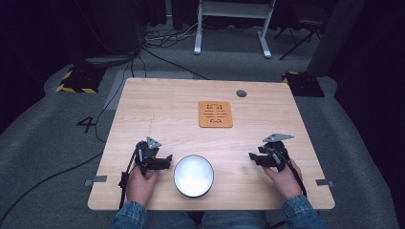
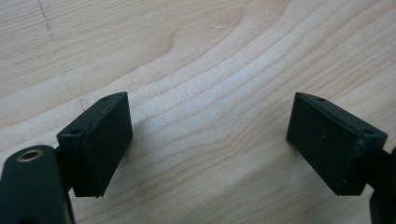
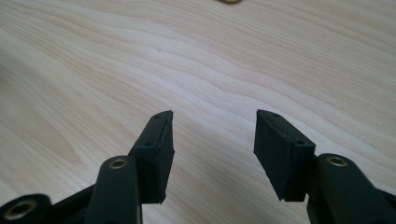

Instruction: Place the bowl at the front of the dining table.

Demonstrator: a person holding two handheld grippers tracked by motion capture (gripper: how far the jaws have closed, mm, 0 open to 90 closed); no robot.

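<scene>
High view places the white bowl (image 1: 193,175) at the near table (image 1: 143,100) edge, just beside the left gripper (image 1: 167,162) and well apart from the right gripper (image 1: 251,157); both grippers' jaws are spread, gripping nothing.

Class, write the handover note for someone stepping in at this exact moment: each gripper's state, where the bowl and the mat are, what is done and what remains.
Left gripper: open, holding nothing, low over the table, just left of the white bowl.
Right gripper: open, holding nothing, to the right of the bowl and clear of it.
Bowl: upright near the front edge, between the two grippers; it looks empty.
Orange mat: flat, farther back near the table's middle, nothing on it.
Done: nothing gripped so far.
Left: probably grasp the bowl; the mat looks a likely place for it, though that is a guess.
</scene>
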